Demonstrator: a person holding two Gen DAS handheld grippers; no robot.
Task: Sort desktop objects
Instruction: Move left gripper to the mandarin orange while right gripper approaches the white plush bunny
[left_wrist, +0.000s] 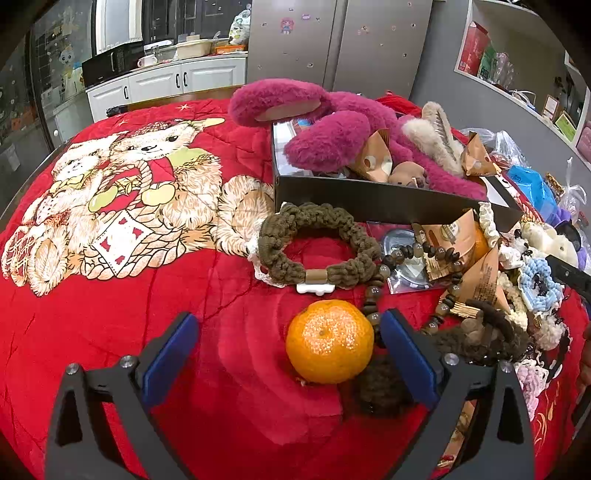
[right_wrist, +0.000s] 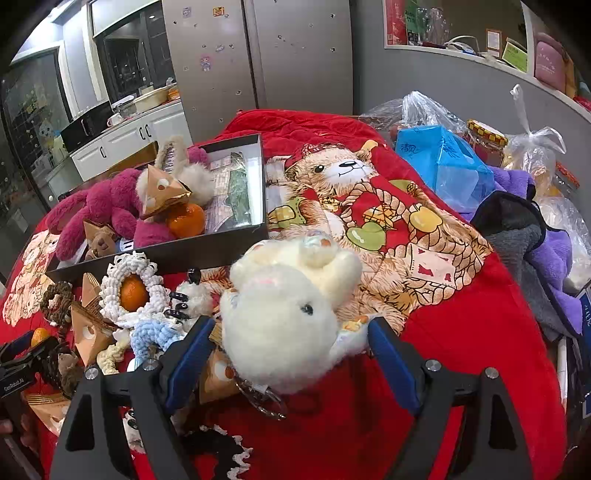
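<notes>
A mandarin orange (left_wrist: 329, 341) lies on the red blanket between the open fingers of my left gripper (left_wrist: 288, 339), close to the right finger. A brown scrunchie (left_wrist: 317, 245) and wooden beads (left_wrist: 436, 258) lie just beyond it. My right gripper (right_wrist: 291, 341) is open around a cream plush toy (right_wrist: 284, 314) with a keyring. A black box (left_wrist: 369, 195) holds a magenta plush (left_wrist: 332, 144), a fur hair claw (left_wrist: 439, 133) and paper packets; it also shows in the right wrist view (right_wrist: 236, 236), with an orange (right_wrist: 186, 219) inside.
Scrunchies, triangular snack packets and another orange (right_wrist: 133, 293) ringed by a white scrunchie pile up left of the right gripper. Blue bag (right_wrist: 450, 162), plastic bags, a jar and purple and grey cloth (right_wrist: 535, 236) crowd the right side. The red bear blanket (left_wrist: 122, 206) stretches left.
</notes>
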